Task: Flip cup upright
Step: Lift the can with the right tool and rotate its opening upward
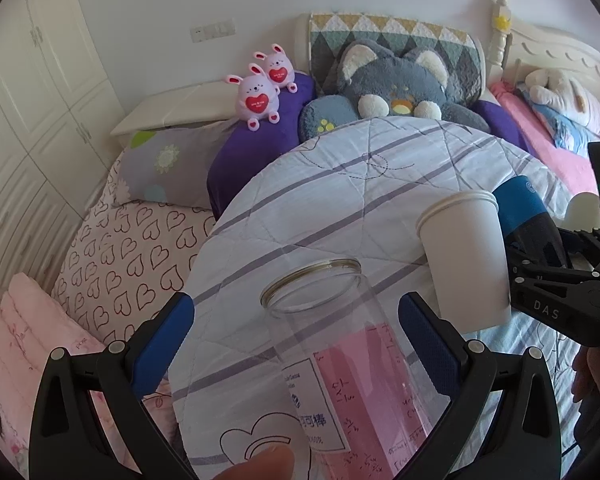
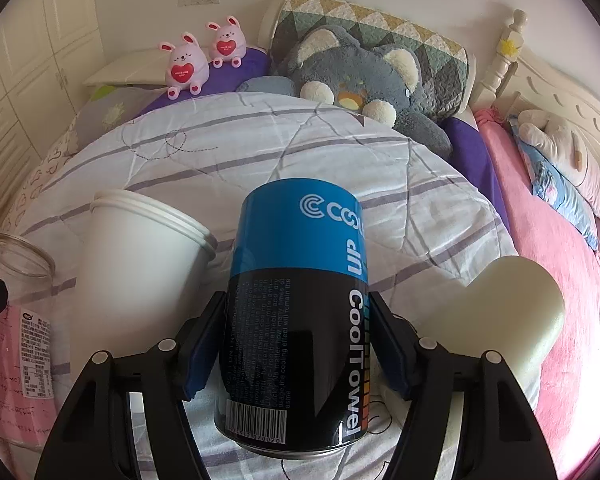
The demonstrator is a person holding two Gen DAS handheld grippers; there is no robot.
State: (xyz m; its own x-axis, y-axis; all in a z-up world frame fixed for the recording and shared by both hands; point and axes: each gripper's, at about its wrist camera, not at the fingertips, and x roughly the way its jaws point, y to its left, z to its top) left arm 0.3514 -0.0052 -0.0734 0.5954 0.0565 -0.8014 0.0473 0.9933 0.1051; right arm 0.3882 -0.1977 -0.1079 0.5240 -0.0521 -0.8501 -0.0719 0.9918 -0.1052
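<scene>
My right hand-held gripper (image 2: 296,344) is closed on a blue and black can (image 2: 296,312); both blue pads press on its sides, and the can stands upright between them. Its lower rim hides the quilt (image 2: 220,152) just below, so I cannot tell if the can touches the bed.

My left hand-held gripper (image 1: 296,336) is wide open around a clear jar (image 1: 320,344). The jar is between the two pads, but there is a gap on each side and neither pad touches it. The mouth of the jar points up and away from me. Its lower part is cut off by the bottom edge of the left view, where a fingertip (image 1: 256,466) also shows, blurred.

The white paper cup (image 1: 466,256) stands upright with its rim on top, on the quilt toward the foot of the bed, between the jar and the can. It seems to be several cups stacked, but I cannot count them well.

A cream tube (image 2: 512,312) lies to the right of the can; its far end is hidden. At the head of the bed are a grey plush cat (image 2: 364,76) and two pink bunnies (image 2: 186,66).
</scene>
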